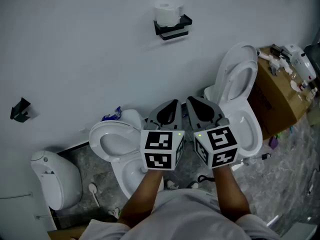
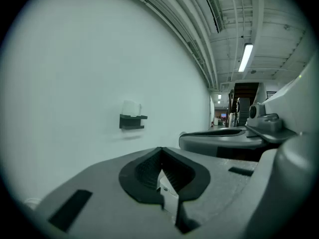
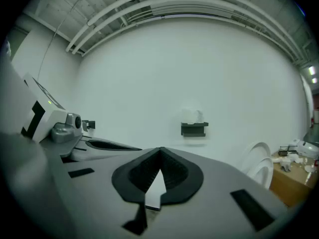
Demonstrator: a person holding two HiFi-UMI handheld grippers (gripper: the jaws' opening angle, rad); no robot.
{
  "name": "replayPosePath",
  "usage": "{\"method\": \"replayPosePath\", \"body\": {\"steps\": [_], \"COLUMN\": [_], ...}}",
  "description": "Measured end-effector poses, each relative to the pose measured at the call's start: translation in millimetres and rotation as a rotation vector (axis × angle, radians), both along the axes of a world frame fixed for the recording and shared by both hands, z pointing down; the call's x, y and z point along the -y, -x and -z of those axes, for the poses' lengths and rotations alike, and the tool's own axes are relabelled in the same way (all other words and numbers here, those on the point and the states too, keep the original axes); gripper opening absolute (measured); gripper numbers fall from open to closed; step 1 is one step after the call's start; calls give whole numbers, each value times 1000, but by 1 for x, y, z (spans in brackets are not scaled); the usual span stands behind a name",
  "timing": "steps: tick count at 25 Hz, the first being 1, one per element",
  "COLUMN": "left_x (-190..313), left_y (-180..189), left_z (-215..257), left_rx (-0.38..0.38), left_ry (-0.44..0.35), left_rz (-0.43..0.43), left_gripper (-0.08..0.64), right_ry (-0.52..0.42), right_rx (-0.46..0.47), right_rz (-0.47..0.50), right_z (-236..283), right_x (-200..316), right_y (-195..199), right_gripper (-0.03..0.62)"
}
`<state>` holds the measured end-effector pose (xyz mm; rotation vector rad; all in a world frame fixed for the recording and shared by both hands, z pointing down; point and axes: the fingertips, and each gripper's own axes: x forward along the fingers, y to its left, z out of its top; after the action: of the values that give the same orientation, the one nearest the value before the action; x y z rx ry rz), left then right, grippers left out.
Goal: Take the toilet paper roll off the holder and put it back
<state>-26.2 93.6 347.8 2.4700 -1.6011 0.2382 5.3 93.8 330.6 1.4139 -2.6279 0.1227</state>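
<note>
From the head view, the white toilet paper roll point(image 1: 167, 13) stands upright on the black wall-mounted holder point(image 1: 173, 29), high on the plain white wall point(image 1: 75, 59). It is well apart from both claws. The left claw point(image 1: 170, 109) and right claw point(image 1: 197, 106) are held side by side in front of the person, above white toilet bowls point(image 1: 112, 141), and neither is near the roll.

In the left gripper view, the left claw point(image 2: 160, 151) has its jaws pressed together with nothing between them. The roll point(image 2: 130, 108) shows small and far off, sitting on top of the holder point(image 2: 132, 121).

In the right gripper view, the right claw point(image 3: 160, 152) is likewise closed and empty. The roll point(image 3: 193, 115) rests on the holder point(image 3: 194, 129) ahead and slightly to the right.

The roll should be very light, soft and easily crushed, with a loose outer sheet that may drag or unwind. A claw would best open wide and take it across the round sides at mid-height, squeezing gently. Since it seems to sit loose on the holder, it will likely lift straight up. A hard pinch would dent it.
</note>
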Motion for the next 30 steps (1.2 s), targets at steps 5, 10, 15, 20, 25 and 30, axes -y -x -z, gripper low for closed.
{"method": "replayPosePath", "body": {"steps": [5, 10, 15, 20, 25, 30], "left_x": [0, 1, 1, 4, 8, 14], "left_y": [6, 15, 25, 36, 42, 44], "left_z": [-1, 3, 9, 15, 18, 18], "left_rx": [-7, -12, -11, -12, -7, -18], "left_ry": [0, -8, -26, -43, -58, -62], "left_rz": [-2, -14, -29, -38, -47, -53], "left_gripper": [5, 3, 5, 3, 5, 4], "right_ry": [12, 12, 19, 14, 5, -2], "right_rx": [6, 5, 2, 4, 6, 6], "right_rz": [-12, -16, -18, -34, -36, -30], "right_z": [-2, -1, 0, 5, 7, 7], "right_x": [0, 1, -1, 3, 7, 12], "right_y": [5, 14, 29, 36, 44, 48], "right_gripper": [2, 2, 2, 2, 2, 2]}}
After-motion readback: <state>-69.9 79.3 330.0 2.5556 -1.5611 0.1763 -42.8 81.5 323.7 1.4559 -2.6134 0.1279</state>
